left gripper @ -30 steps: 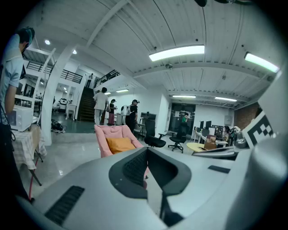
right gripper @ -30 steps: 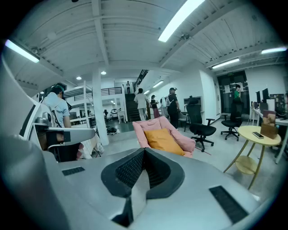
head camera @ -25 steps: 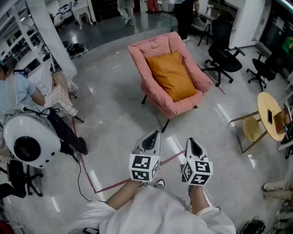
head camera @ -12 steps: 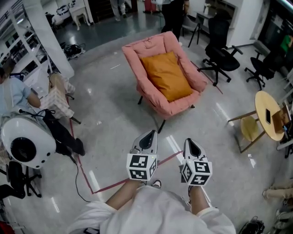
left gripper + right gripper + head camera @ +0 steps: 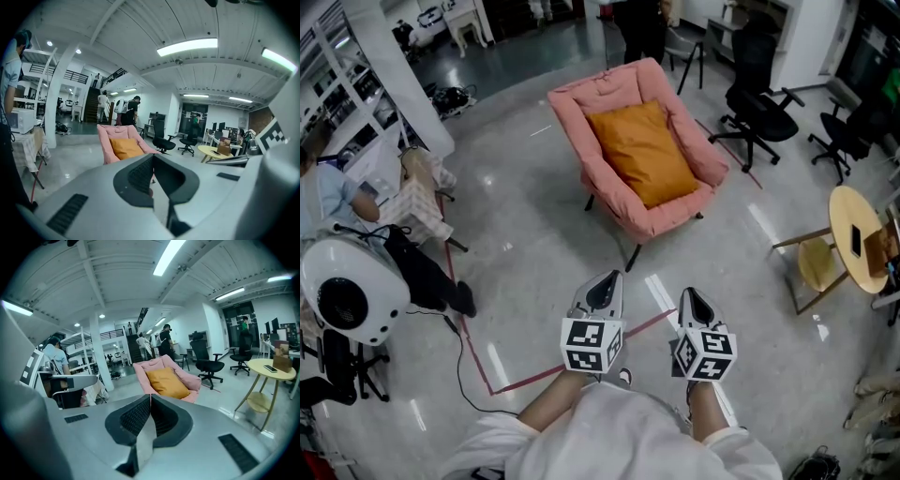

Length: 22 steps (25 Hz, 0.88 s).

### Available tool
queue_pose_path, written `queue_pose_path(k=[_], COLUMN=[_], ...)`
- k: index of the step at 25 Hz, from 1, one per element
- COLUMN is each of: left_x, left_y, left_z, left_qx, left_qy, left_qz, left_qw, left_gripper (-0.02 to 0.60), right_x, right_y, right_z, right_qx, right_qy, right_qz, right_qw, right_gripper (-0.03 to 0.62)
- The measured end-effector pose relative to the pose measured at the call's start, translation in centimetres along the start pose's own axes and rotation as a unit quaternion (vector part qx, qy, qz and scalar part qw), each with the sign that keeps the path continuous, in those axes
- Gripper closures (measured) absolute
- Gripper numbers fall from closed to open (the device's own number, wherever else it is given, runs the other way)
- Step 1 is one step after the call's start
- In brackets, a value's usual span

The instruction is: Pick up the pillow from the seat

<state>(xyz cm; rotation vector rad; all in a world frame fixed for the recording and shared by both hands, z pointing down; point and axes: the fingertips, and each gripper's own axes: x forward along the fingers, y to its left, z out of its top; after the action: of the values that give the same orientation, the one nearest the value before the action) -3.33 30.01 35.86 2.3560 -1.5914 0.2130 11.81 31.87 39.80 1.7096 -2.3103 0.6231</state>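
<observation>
Walking toward a pink lounge chair (image 5: pixel 581 103) across a glossy grey floor (image 5: pixel 525 234), a person carries the left gripper (image 5: pixel 605 281) and the right gripper (image 5: pixel 692 298) side by side, both aimed at the seat. The fingers of each gripper are pressed together, with nothing between them. The orange pillow (image 5: pixel 642 150) lies propped against the chair's back, filling most of the seat, untouched and well apart from both grippers.

Compared with a second ago, the chair has drifted a little to the left and looms slightly larger in the head view, while the grippers keep their place low in the picture, just past a red tape line (image 5: pixel 534 382) on the floor. That suggests the approach is under way but far from finished. Open floor lies between the person and the seat, and both sets of fingers would have to spread before any grasp on the soft pillow could begin.
</observation>
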Motion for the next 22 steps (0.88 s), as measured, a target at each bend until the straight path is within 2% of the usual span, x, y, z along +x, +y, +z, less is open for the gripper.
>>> queue_pose_path(k=[6,14,22], left_x=[3.7,10.2,16.1], left_y=[1.3,3.6,8.3], left_z=[0.4,2.9,5.3], left_qx=[-0.006,0.006,0.004], left_qy=[0.003,0.001,-0.001], left_qz=[-0.002,-0.014,-0.017], left_qw=[1.0000,0.9999,0.9998], left_gripper=[0.572,0.572,0.572], right_x=[3.0,8.4,15.3], right_y=[-1.0,-3.4,-3.4], right_z=[0.9,4.4,7.6], right_qx=[-0.004,-0.012,-0.020], right_qy=[0.007,0.006,0.006], right_qz=[-0.001,-0.028,-0.037], right_qw=[1.000,1.000,0.999], right_gripper=[0.563,0.563,0.563])
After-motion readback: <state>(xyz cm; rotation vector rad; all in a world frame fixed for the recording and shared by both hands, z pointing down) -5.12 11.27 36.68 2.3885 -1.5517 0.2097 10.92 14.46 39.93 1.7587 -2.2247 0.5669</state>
